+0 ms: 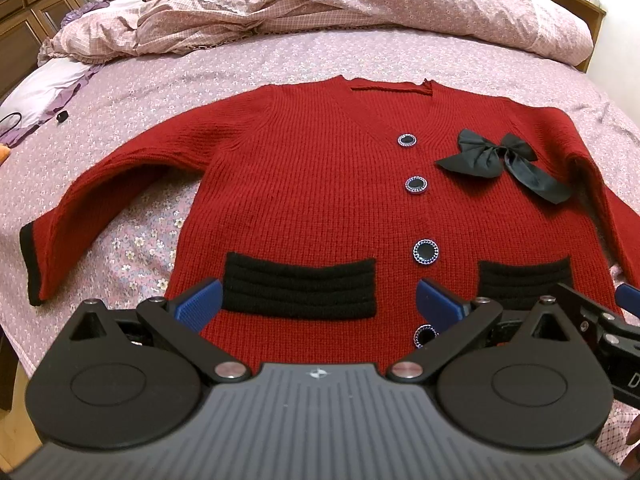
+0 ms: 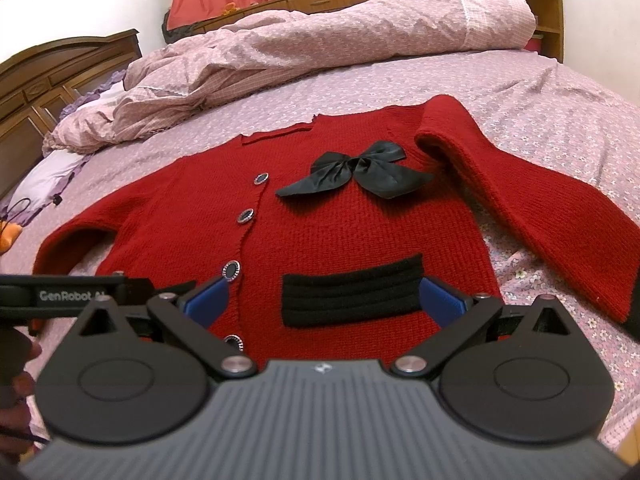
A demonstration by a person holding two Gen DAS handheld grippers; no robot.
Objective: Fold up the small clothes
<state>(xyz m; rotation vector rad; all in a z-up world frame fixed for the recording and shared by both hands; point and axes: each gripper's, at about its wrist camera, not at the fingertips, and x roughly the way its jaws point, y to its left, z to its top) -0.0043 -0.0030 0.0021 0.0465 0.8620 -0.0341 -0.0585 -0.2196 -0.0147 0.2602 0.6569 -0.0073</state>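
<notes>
A red knit cardigan (image 1: 312, 184) (image 2: 320, 236) lies flat and face up on the bed, both sleeves spread out, with black pocket bands, dark round buttons and a black bow (image 1: 500, 160) (image 2: 356, 174). My left gripper (image 1: 318, 304) stands open just above the hem, its blue fingers (image 1: 200, 300) flanking the left pocket band (image 1: 300, 290). My right gripper (image 2: 326, 304) is open too, above the right pocket band (image 2: 352, 296). Neither holds anything. The right gripper's body shows at the edge of the left wrist view (image 1: 600, 320).
A rumpled pink quilt (image 1: 320, 4) (image 2: 320, 36) is piled along the far side of the bed. A lilac pillow (image 1: 48, 84) lies at the left by the wooden headboard (image 2: 48, 80). The flowered sheet (image 1: 132, 240) surrounds the cardigan. A hand (image 2: 16, 380) shows at lower left.
</notes>
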